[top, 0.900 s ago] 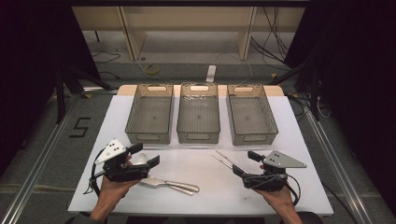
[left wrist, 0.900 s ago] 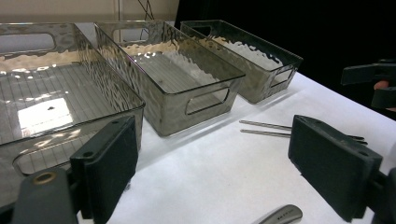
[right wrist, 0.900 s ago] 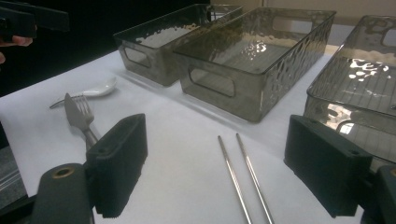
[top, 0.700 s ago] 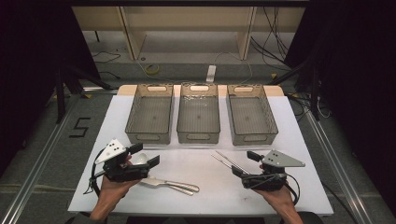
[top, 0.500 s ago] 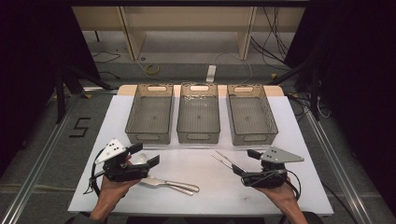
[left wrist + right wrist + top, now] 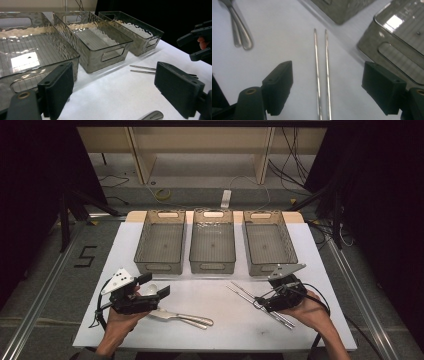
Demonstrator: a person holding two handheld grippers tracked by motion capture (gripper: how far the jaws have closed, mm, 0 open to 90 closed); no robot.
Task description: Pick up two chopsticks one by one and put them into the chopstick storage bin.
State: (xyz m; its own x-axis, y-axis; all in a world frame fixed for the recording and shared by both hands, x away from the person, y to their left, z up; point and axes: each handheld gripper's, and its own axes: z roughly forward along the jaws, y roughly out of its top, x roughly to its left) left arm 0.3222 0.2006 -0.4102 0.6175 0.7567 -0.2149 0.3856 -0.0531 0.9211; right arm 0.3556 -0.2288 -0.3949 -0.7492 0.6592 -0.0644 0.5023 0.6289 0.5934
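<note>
Right gripper view is showing the right claw [image 6: 327,90] gaping wide, gripping nothing, with the two metal chopsticks [image 6: 322,75] lying on the white surface [image 6: 287,37] between its jaws at centre frame. Low left in the high view, the left claw [image 6: 152,292] is hovering open and empty beside the spoons [image 6: 185,319].

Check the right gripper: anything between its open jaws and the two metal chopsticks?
Nothing visible. In the right gripper view the chopsticks lie side by side on bare white table, running up between the open jaws of the right gripper. The spoons lie off to the side; the nearest bin is clear of them.
</note>
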